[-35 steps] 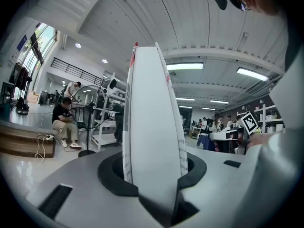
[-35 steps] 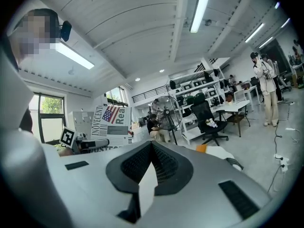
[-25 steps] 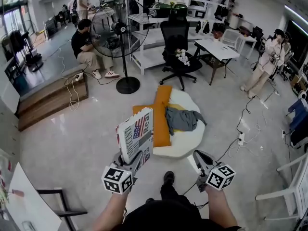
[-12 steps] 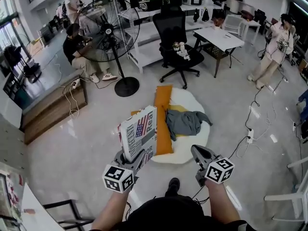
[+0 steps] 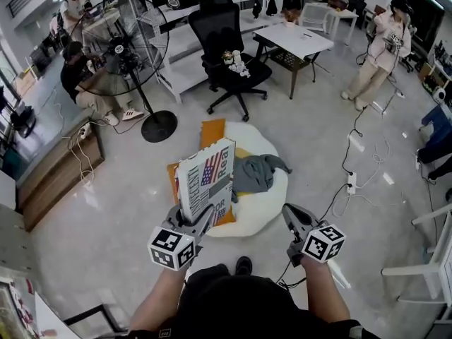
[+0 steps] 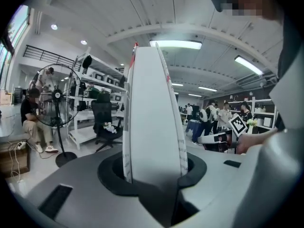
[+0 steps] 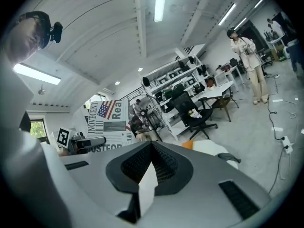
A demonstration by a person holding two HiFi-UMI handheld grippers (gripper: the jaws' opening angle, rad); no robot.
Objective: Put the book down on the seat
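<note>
Jaws of left gripper point(image 5: 201, 222) clamp book point(image 5: 206, 181), long axis upright

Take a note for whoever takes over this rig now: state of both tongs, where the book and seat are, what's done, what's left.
Left tongs: shut on the book, held upright by its lower edge.
Right tongs: shut, empty.
White floor seat: just ahead, orange cushion and grey garment lying on it.
Done: book in hand.
Left: lay the book on a bare part of the seat, then release.
</note>
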